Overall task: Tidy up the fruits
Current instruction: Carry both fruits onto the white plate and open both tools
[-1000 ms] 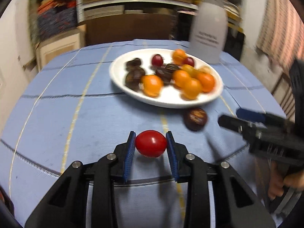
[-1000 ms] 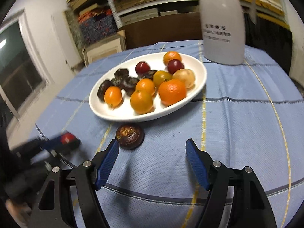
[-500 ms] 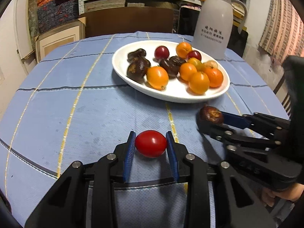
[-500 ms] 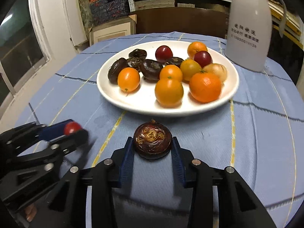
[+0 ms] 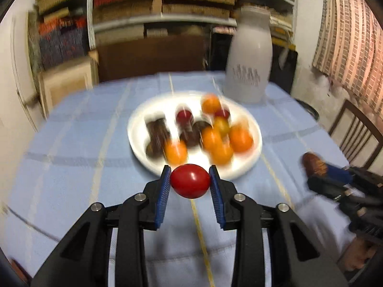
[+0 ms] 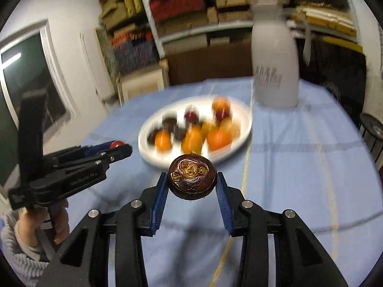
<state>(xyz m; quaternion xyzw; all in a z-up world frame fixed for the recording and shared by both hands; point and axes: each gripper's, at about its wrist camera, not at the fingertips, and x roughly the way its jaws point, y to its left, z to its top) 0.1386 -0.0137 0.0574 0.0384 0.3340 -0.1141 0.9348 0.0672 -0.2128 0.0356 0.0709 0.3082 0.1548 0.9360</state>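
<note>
My left gripper (image 5: pixel 190 181) is shut on a red tomato (image 5: pixel 190 181) and holds it above the blue tablecloth, just short of the white plate (image 5: pixel 257 141). My right gripper (image 6: pixel 192 183) is shut on a dark brown round fruit (image 6: pixel 192 181), also lifted in front of the plate (image 6: pixel 246 124). The plate holds several orange, dark brown and red fruits, blurred by motion. The right gripper shows at the right of the left wrist view (image 5: pixel 318 167); the left gripper shows at the left of the right wrist view (image 6: pixel 117 146).
A tall white jug (image 5: pixel 249 59) stands behind the plate at the back right, also in the right wrist view (image 6: pixel 275 55). The round table carries a blue cloth with yellow lines (image 5: pixel 71 167). A wooden chair (image 5: pixel 359 131) stands at the right. Shelves fill the back wall.
My right gripper shut on the dark brown fruit and lifted it off the cloth. My left gripper rose with the tomato. Both now sit higher above the table.
</note>
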